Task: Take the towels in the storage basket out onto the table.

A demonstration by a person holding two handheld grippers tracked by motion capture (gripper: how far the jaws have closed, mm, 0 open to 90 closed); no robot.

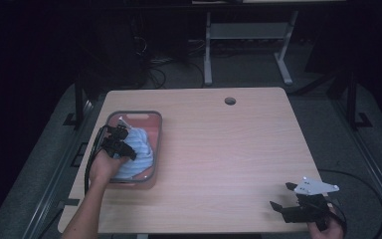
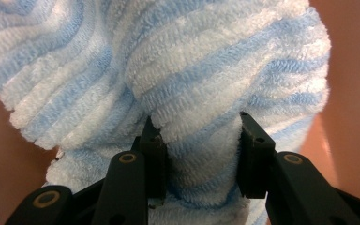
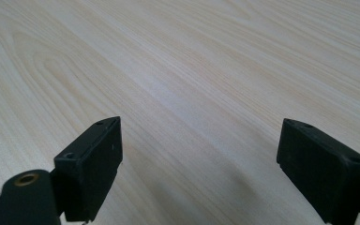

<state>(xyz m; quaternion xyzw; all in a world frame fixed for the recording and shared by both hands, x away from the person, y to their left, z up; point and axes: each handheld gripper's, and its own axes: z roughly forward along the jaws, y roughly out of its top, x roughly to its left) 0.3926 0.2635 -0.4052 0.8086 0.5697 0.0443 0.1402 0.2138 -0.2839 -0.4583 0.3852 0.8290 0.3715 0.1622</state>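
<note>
Inside the red tray point(image 1: 151, 119), my left gripper point(image 2: 199, 140) is clamped on a fold of the blue-striped towel point(image 2: 178, 61). Well right of the tray, my right gripper point(image 3: 199, 154) hovers over the desk point(image 1: 229, 144), jaws spread wide, holding nothing.

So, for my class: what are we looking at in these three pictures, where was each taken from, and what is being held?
A person at a wooden table holds a hand-held gripping tool in each hand. The high view looks down from above; the other two come from cameras riding on each tool, looking along its black jaws. On the table's left stands a reddish tray holding a blue-and-white striped towel. The left tool has its jaws pressed into a fold of that towel. The right tool hovers open near the table's right front corner, holding nothing.
</note>
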